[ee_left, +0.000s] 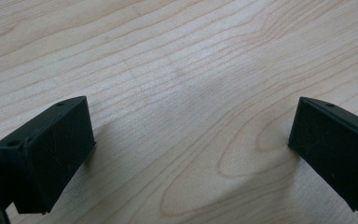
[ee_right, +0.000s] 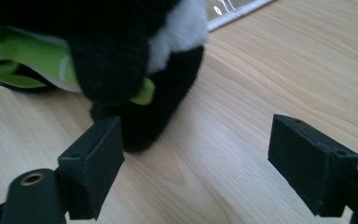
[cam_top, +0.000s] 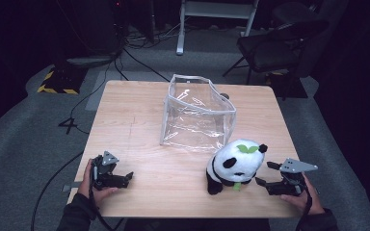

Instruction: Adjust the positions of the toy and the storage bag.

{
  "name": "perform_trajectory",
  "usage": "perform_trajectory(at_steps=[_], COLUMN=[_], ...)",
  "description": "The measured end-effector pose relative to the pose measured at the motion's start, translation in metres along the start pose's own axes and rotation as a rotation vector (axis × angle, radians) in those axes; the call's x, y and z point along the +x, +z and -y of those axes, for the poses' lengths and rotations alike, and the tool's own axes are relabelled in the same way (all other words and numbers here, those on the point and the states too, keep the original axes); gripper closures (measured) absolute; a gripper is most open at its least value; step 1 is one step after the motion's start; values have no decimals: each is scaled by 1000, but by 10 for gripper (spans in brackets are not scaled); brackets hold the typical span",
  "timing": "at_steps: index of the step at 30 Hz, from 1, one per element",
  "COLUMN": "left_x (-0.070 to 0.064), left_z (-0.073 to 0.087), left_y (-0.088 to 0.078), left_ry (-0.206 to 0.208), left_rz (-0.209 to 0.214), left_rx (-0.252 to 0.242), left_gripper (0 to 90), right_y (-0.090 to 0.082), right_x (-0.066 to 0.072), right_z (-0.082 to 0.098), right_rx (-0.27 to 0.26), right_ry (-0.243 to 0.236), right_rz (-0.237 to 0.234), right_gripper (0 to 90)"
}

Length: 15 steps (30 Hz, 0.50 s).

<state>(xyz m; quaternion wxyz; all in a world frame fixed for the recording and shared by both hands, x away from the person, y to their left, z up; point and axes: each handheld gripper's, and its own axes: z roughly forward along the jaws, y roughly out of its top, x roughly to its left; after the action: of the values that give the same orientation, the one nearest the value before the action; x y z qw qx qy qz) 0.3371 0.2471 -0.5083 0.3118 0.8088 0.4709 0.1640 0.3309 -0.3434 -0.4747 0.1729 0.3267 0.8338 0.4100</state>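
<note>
A black and white plush panda [cam_top: 233,164] with green leaves sits on the wooden table [cam_top: 144,134] near its front right. Just right of the panda, my right gripper [cam_top: 265,174] is open and holds nothing. In the right gripper view the panda's black paw and green stalk [ee_right: 121,60] lie close ahead of the left jaw, with the right gripper [ee_right: 196,154] clear of them. My left gripper [cam_top: 129,177] rests open near the front left edge. Bare wood lies between the jaws of the left gripper [ee_left: 191,135]. A clear plastic bag [cam_top: 197,115] stands open behind the panda.
A dark folding chair [cam_top: 279,43] and a white frame [cam_top: 217,19] stand on the grey floor beyond the table. Cables [cam_top: 91,91] run across the floor at the far left, near a yellow and black striped base [cam_top: 58,82].
</note>
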Motion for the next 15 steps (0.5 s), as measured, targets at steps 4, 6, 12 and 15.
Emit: perform_trajectory(at_steps=[4,6,12,15], left_x=[0,0,0,0], left_z=[0,0,0,0], left_y=[0,0,0,0], left_ry=[0,0,-1,0], left_rz=[0,0,0,0], left_rx=[0,0,0,0], left_gripper=[1,1,1,1], right_y=[3,5,9,14], right_x=[7,11,18,26], right_z=[-3,-4,-7,-9], right_rx=[3,9,11,18], right_ry=[-15,-26,-38,-57], right_rz=[-29,-41,-67,-79], right_gripper=[182,181,181,181])
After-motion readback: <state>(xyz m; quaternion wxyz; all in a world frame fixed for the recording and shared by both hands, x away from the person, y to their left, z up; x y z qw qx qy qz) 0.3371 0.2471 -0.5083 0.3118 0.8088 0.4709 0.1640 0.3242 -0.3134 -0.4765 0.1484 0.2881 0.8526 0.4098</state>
